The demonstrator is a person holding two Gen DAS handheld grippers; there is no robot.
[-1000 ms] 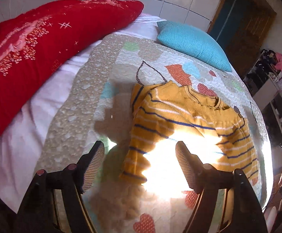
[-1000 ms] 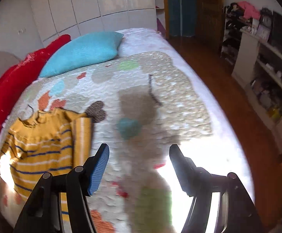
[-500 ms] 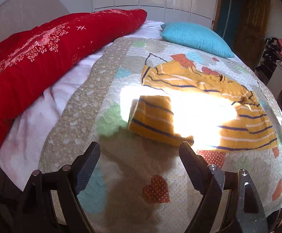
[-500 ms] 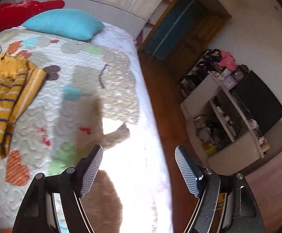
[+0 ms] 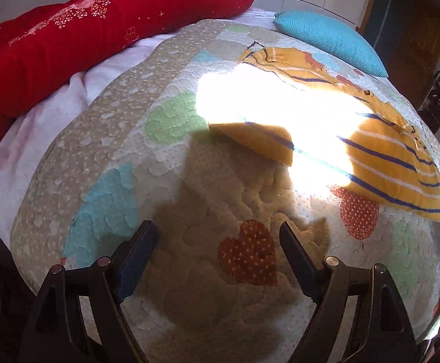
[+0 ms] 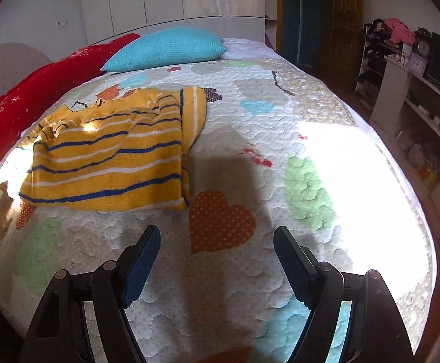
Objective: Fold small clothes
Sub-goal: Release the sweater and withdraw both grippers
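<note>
Quilted bedspread with coloured heart and cloud patches (image 6: 280, 127) covers the bed; everything placed relative to it. Long red embroidered bolster cushion (image 5: 77, 33) lies along its far left edge, over a white sheet (image 5: 38, 127). Turquoise knitted pillow (image 6: 165, 50) sits at the head end, just past the quilt's top edge. Mustard-yellow knit sweater with navy and white stripes (image 6: 107, 154) lies flat on the quilt's left-centre, sleeves folded in over the body, collar toward the pillow; a hard sun patch washes out part of it in the left wrist view (image 5: 395, 166). Open shelving unit with clutter (image 6: 416, 90) stands off the quilt's right side, contents too small to tell.

Left gripper (image 5: 218, 258) fingers spread wide, nothing between them, hovering over the quilt's near end above a red dotted heart patch (image 5: 248, 252), well short of the sweater. Right gripper (image 6: 216, 264) likewise spread wide, holding nothing, above the quilt near an orange dotted heart patch (image 6: 220, 220), sweater hem just ahead-left.
</note>
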